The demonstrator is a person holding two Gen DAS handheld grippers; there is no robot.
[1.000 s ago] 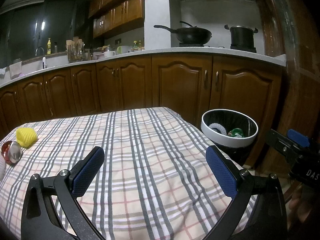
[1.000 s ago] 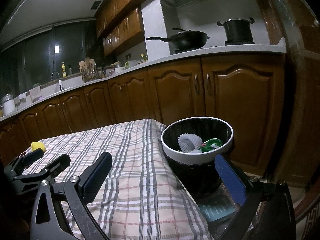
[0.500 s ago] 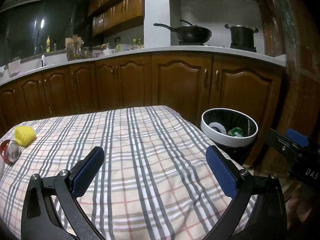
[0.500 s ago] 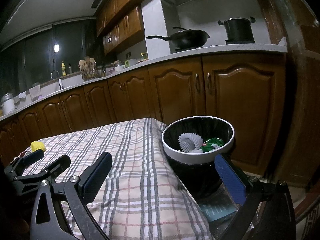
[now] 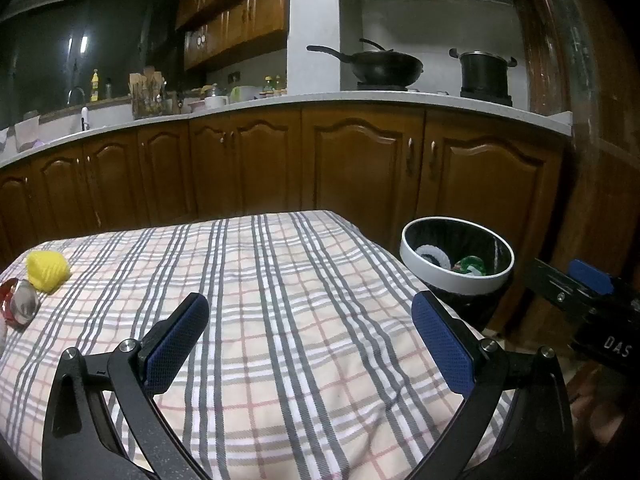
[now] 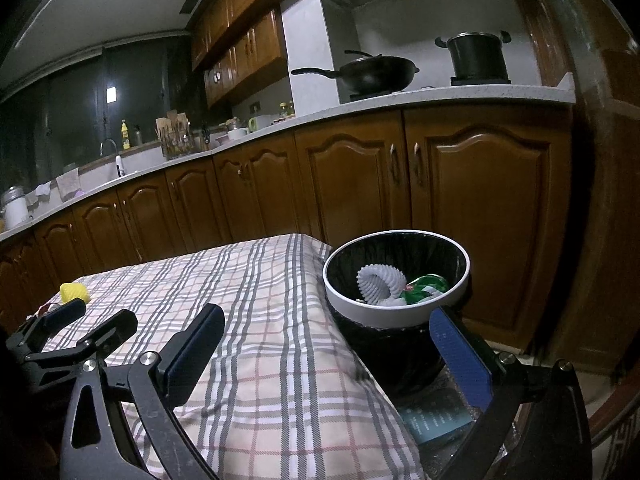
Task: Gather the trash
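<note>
Left gripper (image 5: 310, 330) low over the plaid tablecloth (image 5: 280, 300), jaws spread wide, nothing between them. Right gripper (image 6: 326, 338) at the table's right edge, jaws likewise wide and empty — blue pad on one finger. Trash bin (image 6: 396, 304), white rim with black liner, stands just beside the table corner; inside lie a white ribbed wrapper (image 6: 378, 282) and a green packet (image 6: 426, 284). Far left on the cloth — a yellow crumpled piece (image 5: 46, 271) touching a red-and-silver item (image 5: 18, 307). Beyond, wooden cabinets (image 5: 352, 176), wok (image 5: 378, 65) and pot (image 5: 484, 72) on the counter.

home kitchen: cabinets (image 5: 360, 172), wok (image 5: 376, 66)
</note>
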